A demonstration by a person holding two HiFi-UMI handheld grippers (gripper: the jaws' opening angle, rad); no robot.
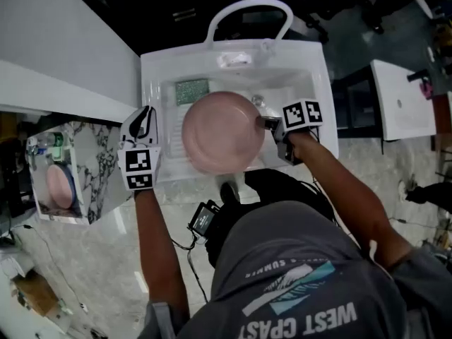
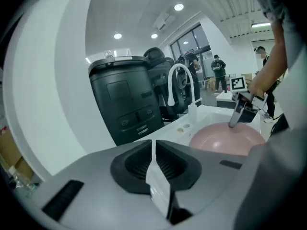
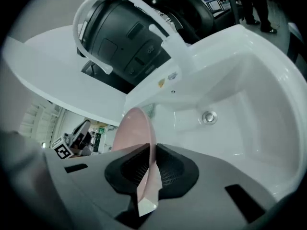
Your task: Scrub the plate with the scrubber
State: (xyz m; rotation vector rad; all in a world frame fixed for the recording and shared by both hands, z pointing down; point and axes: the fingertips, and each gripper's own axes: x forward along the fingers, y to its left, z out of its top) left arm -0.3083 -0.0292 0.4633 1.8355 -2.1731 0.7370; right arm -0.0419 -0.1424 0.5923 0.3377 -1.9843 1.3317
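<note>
A pink plate (image 1: 222, 133) stands tilted in the white sink (image 1: 311, 69). My right gripper (image 1: 267, 123) is shut on the plate's right rim, and in the right gripper view the plate's edge (image 3: 136, 128) runs between the pads of that gripper (image 3: 152, 159). A green scrubber (image 1: 192, 90) lies on the sink's back left, apart from both grippers. My left gripper (image 1: 145, 119) hovers at the sink's left rim. Its jaws (image 2: 153, 152) stand almost together with only a thin slit, nothing held. From there I see the plate (image 2: 225, 138) and the right gripper (image 2: 237, 119) on it.
A white arched faucet (image 1: 247, 9) rises behind the basin, and the drain (image 3: 208, 117) sits in the basin floor. A second pink plate (image 1: 60, 187) rests on a marbled stand at left. A black bin (image 2: 124, 97) stands behind the sink. People stand in the distance.
</note>
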